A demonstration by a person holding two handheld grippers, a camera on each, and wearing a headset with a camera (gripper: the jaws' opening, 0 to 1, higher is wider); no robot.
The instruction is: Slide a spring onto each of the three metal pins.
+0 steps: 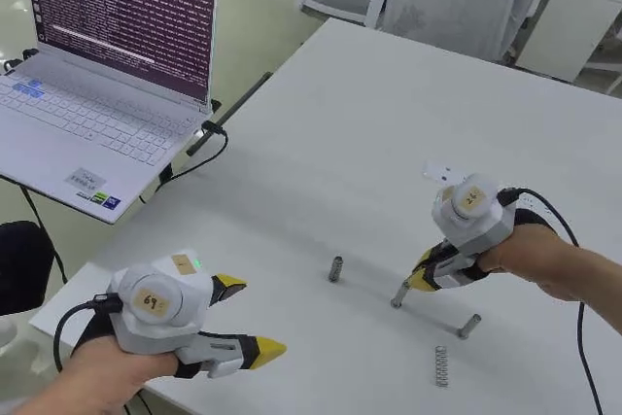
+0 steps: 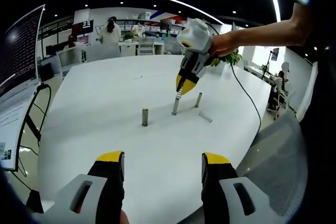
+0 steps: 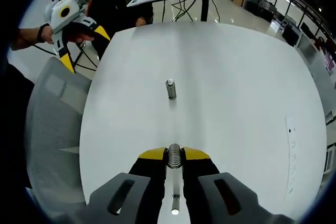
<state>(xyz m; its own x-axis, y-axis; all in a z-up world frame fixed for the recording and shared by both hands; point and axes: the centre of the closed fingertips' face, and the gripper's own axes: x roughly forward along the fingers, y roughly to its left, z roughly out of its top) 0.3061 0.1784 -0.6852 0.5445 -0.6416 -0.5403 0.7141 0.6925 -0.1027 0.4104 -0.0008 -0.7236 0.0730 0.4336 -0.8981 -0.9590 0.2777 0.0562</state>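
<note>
The right gripper view shows the right tongs (image 3: 175, 157) clamped on a spring (image 3: 174, 153) above a pin (image 3: 176, 201); the head view adds a loose spring (image 1: 441, 364) lying by the counter's (image 1: 369, 104) near edge and the left tongs (image 1: 255, 316) spread wide, empty.

Both units are the same build: light grey plastic shell, black jaw arms, yellow tips.

Left gripper (image 1: 255, 316), lower left of head view:
- round tan sticker (image 1: 154, 303) hand-marked "69"
- small tan rectangular label (image 1: 183, 263) next to a green light (image 1: 195, 261)
- black cable (image 1: 66, 323) off the rear

Right gripper (image 1: 421, 282), right of centre:
- second round sticker (image 1: 470, 199), marking unreadable
- second black cable (image 1: 575, 250) along the forearm

In the gripper views, the grey jaw bodies have slotted cut-outs (image 2: 80, 196). Upper left of the right gripper view: dark wristband (image 3: 41, 32) on the left wrist.
</note>
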